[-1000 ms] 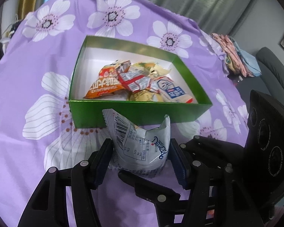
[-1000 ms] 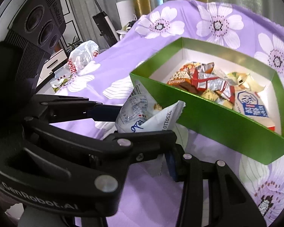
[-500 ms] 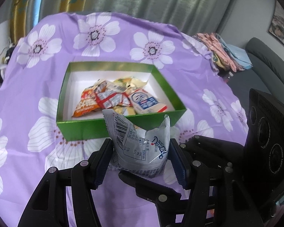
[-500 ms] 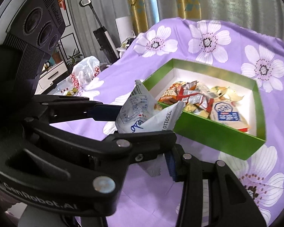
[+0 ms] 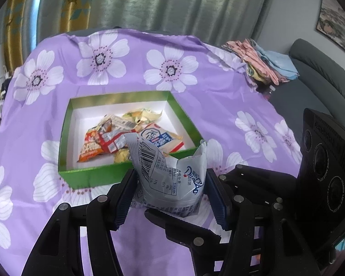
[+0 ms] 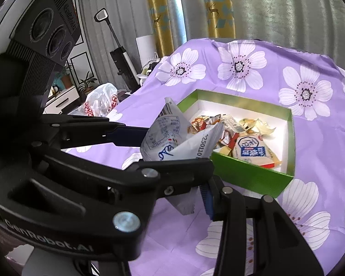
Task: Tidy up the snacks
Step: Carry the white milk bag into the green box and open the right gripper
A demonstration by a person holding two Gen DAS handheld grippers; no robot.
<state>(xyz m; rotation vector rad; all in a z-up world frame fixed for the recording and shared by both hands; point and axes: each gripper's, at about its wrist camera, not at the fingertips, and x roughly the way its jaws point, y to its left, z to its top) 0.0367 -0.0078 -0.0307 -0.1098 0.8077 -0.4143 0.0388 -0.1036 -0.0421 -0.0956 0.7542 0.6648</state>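
A crinkled white foil snack packet point(image 5: 170, 179) is pinched by the left claw point(image 5: 170, 191) and also by the right claw point(image 6: 174, 161). Several packets are already gathered in the green cardboard box point(image 5: 85, 177); this one remains to be dropped in.

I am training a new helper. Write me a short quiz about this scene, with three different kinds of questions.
1. True or false: the silver packet already lies inside the green box.
2. Choose: the left gripper is A) open with nothing in it, B) shut on the silver packet.
3. Fill in: the flowered cloth under the green box is ___ in colour.

Key: 1 false, it is held above the near wall. 2 B. 3 purple.
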